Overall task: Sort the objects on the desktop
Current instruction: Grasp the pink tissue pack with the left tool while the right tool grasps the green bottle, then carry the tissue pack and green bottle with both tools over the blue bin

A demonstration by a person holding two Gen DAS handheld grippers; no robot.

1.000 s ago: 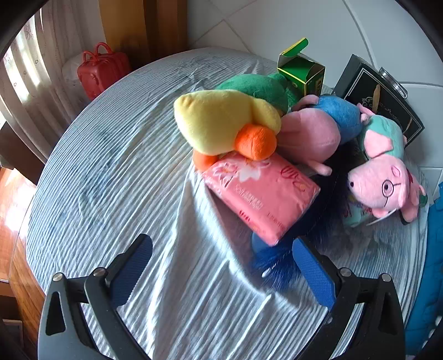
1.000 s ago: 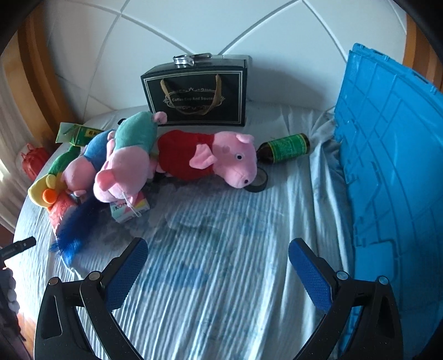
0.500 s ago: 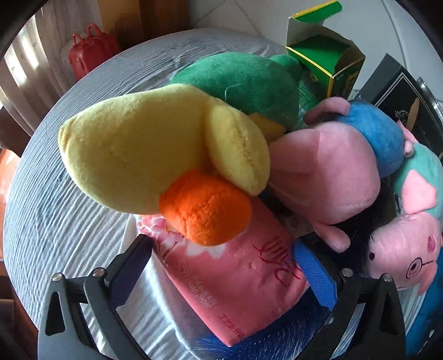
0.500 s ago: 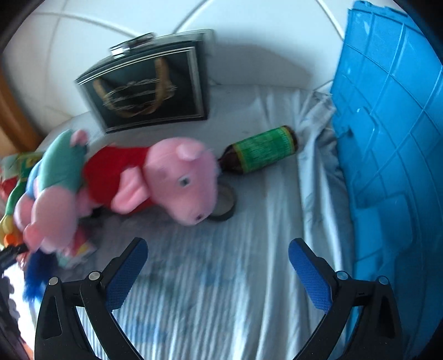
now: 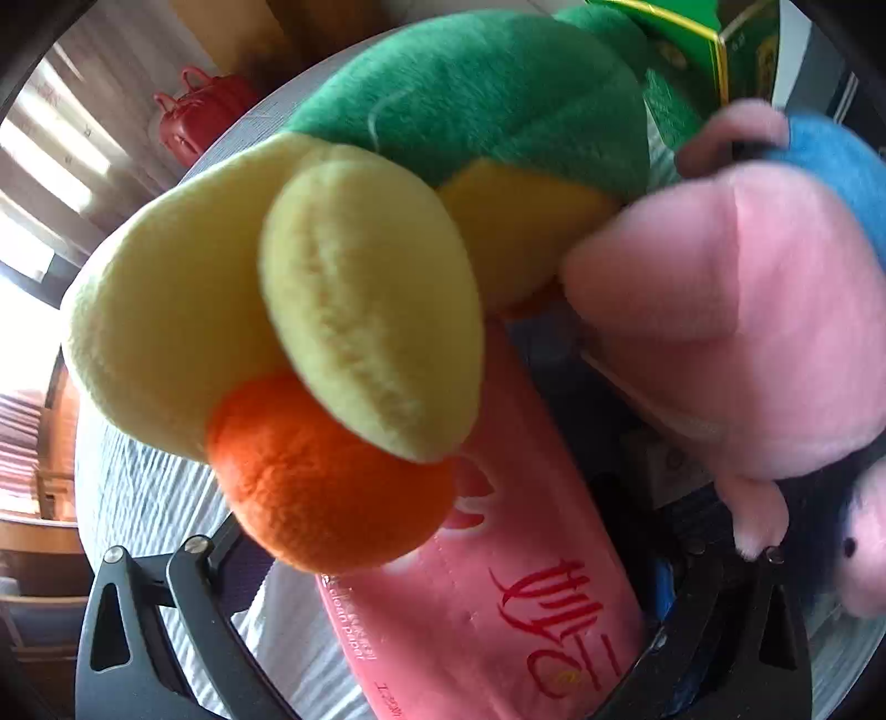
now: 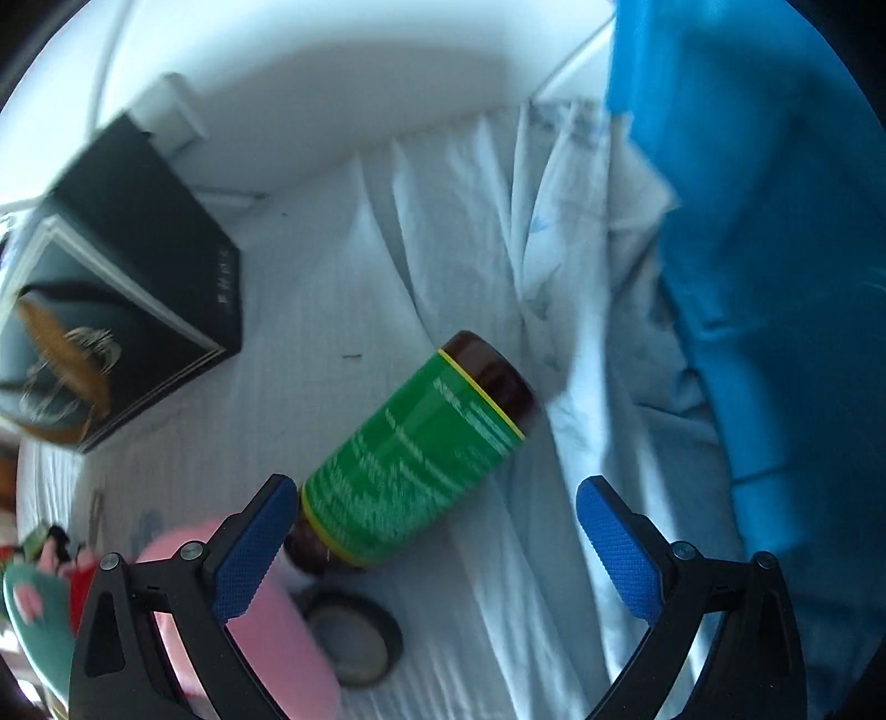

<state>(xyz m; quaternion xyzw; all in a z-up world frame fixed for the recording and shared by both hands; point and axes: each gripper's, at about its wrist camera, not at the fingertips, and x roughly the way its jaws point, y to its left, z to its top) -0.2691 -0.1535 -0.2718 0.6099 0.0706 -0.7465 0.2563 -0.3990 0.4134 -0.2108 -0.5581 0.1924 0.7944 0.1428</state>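
Round table w/ ribbed pale cloth (image 6: 443,288), white wall behind. Right gripper (image 6: 437,531) spread wide around bottle (image 6: 412,459) lying on its side: smooth brown glass, glossy green label, will roll; close square across the label. Left gripper (image 5: 421,603) unclenched, straddling slick pink pack (image 5: 498,620) under soft plush duck (image 5: 266,332); push deeper before closing.

Striped pale cloth (image 5: 138,498) under and left of the left fingers. Beyond, far up-left: curtains (image 5: 61,160), bright daylight through them; red case (image 5: 202,119) against brown wood panel (image 5: 232,33). Wood floor (image 5: 39,437) left, low. Ahead of the right fingers: white wall (image 6: 343,83), rumpled cloth (image 6: 498,232) below it.
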